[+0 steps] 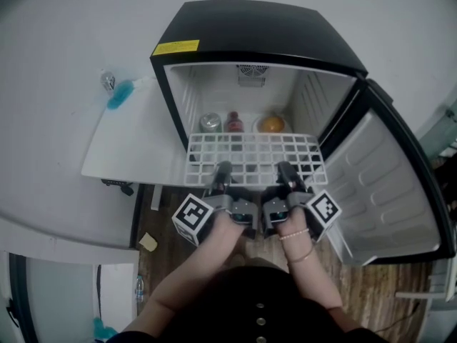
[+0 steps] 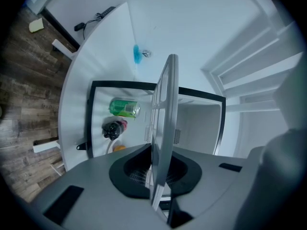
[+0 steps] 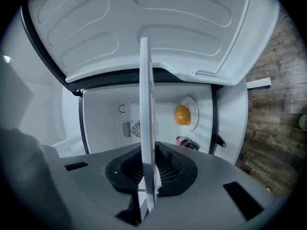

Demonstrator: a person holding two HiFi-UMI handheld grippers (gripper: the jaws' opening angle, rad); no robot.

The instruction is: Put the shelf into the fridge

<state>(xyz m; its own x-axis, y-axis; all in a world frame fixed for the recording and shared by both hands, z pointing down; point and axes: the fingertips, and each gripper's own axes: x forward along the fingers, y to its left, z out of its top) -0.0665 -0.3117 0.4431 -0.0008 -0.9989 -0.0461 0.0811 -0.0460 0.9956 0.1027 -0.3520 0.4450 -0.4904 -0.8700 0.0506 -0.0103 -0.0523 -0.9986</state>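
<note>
Insertion step in hand. Gripping near edge of white wire shelf (image 1: pixel 250 152) with left claw (image 1: pixel 222 170) and right claw (image 1: pixel 285 168), both clamped on it. Holding it level at mouth of open mini fridge (image 1: pixel 250 31). Next, by judgement: align sides with wall ledges, then push evenly inward.

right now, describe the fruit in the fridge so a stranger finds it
Look into the open black mini fridge, on its floor beyond the white wire shelf. Of three items in a row, the round orange fruit is rightmost, alone on a white plate.
</note>
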